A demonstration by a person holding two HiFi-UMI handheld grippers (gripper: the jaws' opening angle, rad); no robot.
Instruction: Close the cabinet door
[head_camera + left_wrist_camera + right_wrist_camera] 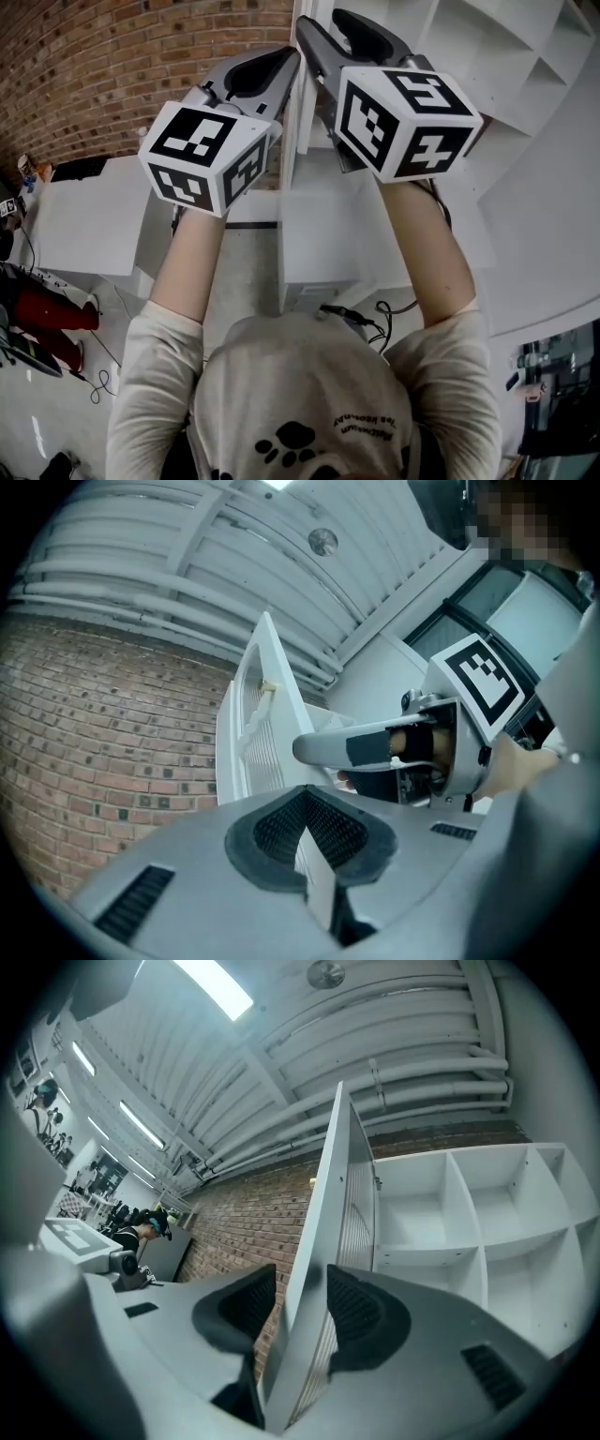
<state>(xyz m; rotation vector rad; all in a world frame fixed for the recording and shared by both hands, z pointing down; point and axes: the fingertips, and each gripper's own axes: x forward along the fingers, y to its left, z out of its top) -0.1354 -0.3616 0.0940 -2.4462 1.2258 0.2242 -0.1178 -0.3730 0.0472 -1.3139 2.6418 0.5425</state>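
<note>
**Thin door, edge-on between the tongs**

The white ribbed cabinet door [323, 1241] stands open, its free edge turned towards us and rising between the two tongs; to its right lies the white open-shelf cabinet [469, 1232] it belongs to, with every compartment we can see bare; to its left and beyond runs the red brick wall [239, 1208].

We judge the door a stiff, flat panel, fairly light and free to swing on its hinges, so it should need guiding more than force; the painted faces look smooth and likely slippery under a pinch, while the ribbed inner face may give the pads a little more to bite on; the edge is narrow, so any hold has to sit square or it will twist off.

The left tongs [307, 829] are clamped on that edge, a sliver of white panel showing between the pressed pads; the right tongs [302, 1312] stand wide, straddling the same edge without squeezing it.

The free edge, far from the hinges, looks to us the best place to hold; before it reaches the frame we would shift to pushing on the outer face, lest a jaw be trapped.
</note>
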